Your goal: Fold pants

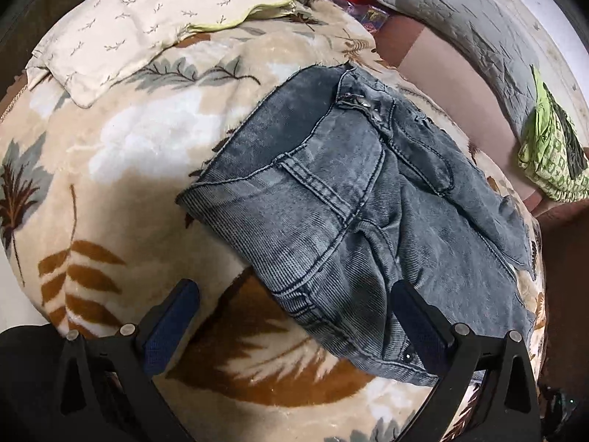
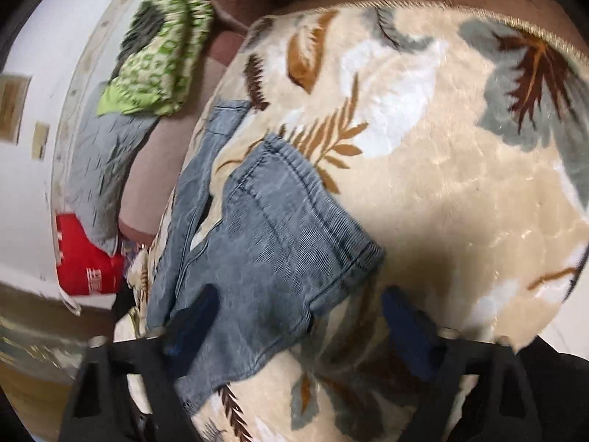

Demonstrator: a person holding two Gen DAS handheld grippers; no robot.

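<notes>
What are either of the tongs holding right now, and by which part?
Nothing. Both left tongs and right tongs are open over the folded grey-blue denim pants.

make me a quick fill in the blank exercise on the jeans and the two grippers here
1. The grey jeans lie folded on a fleece blanket printed with ____.
2. The left gripper has its jaws ____, holding nothing.
3. Neither the left gripper nor the right gripper is ____ on the jeans.
4. Past the jeans, a ____ patterned cloth lies by a grey quilted pillow.

Missing words: leaves; open; shut; green
</notes>
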